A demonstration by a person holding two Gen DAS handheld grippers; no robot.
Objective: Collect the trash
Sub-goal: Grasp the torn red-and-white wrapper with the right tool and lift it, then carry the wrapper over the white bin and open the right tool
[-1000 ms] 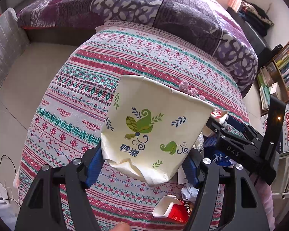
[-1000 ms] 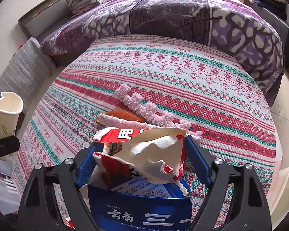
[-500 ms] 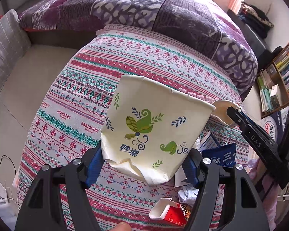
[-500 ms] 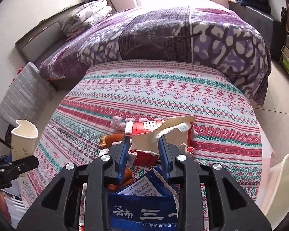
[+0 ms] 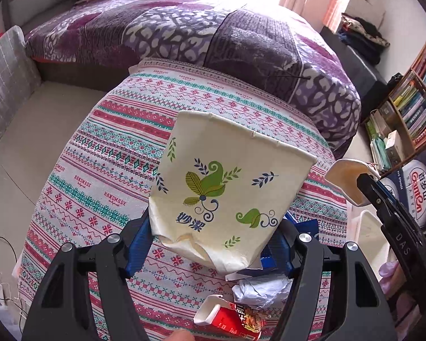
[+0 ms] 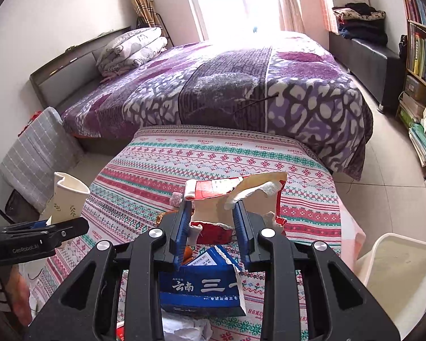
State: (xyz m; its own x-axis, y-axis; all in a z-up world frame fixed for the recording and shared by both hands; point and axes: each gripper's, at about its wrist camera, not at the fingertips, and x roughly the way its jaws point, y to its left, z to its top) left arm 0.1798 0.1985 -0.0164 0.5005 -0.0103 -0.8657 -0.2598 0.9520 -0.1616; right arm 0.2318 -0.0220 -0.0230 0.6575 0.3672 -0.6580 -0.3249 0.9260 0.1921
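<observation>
The right hand-held gripper [image 6: 211, 227] clamps a torn red carton [image 6: 235, 196] above the patterned tablecloth [image 6: 213, 159].

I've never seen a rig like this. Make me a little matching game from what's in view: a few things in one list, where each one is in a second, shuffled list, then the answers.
Things:
1. paper cup
2. torn red carton
3. blue packet
4. white bin

Places:
A. lying on the patterned cloth
B. standing on the floor, at the cloth's right edge
C. clamped in the left gripper
D. clamped in the right gripper

Pairs: 1-C, 2-D, 3-A, 4-B
</observation>
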